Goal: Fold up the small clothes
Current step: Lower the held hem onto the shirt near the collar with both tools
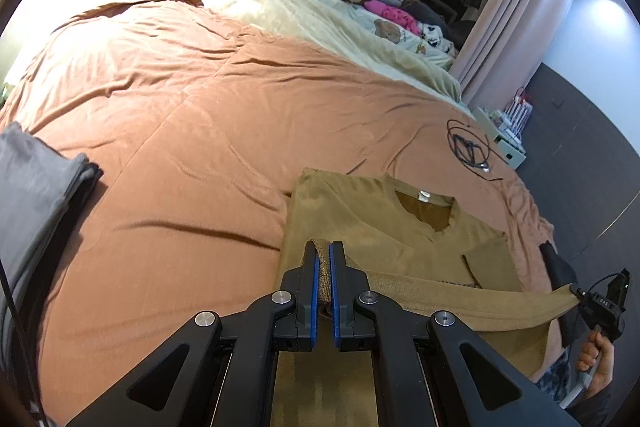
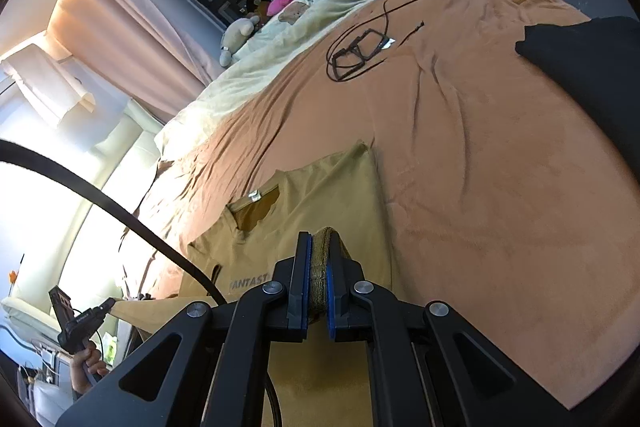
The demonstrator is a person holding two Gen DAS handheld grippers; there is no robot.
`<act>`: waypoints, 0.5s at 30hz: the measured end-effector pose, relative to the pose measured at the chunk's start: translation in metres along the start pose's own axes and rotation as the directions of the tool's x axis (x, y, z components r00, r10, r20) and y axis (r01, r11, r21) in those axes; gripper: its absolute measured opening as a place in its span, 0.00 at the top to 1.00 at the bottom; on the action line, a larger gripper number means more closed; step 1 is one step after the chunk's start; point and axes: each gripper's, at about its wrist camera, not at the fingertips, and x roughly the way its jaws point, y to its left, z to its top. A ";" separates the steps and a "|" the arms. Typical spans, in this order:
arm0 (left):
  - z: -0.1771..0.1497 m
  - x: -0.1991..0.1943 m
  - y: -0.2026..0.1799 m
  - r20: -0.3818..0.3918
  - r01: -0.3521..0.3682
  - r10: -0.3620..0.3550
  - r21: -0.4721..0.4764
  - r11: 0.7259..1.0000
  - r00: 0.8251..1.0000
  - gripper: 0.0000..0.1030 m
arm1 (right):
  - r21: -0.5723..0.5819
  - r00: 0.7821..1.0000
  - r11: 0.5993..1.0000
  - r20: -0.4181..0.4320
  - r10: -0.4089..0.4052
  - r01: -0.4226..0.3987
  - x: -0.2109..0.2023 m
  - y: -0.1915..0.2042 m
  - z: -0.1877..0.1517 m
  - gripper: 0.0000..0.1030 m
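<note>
On the near part of the orange bedspread [image 1: 168, 115] lies the tan T-shirt [image 1: 360, 219], neckline toward the far side. Left gripper [image 1: 324, 277] and right gripper [image 2: 319, 277] are each clamped tight on a bunched corner of its hem, lifted and stretched taut between them, likely so the bottom half can be carried evenly over toward the collar. Folded grey clothes [image 1: 36, 195] sit at far left, a black garment [image 2: 592, 63] at right. A coiled black cable [image 1: 468, 147] lies beyond the collar, near but apart.
</note>
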 end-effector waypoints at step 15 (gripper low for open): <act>0.020 0.088 0.012 -0.092 -0.061 0.060 -0.011 0.998 0.994 0.95 | -0.008 0.990 0.991 -0.046 -0.134 0.134 0.044 0.009 0.018 0.95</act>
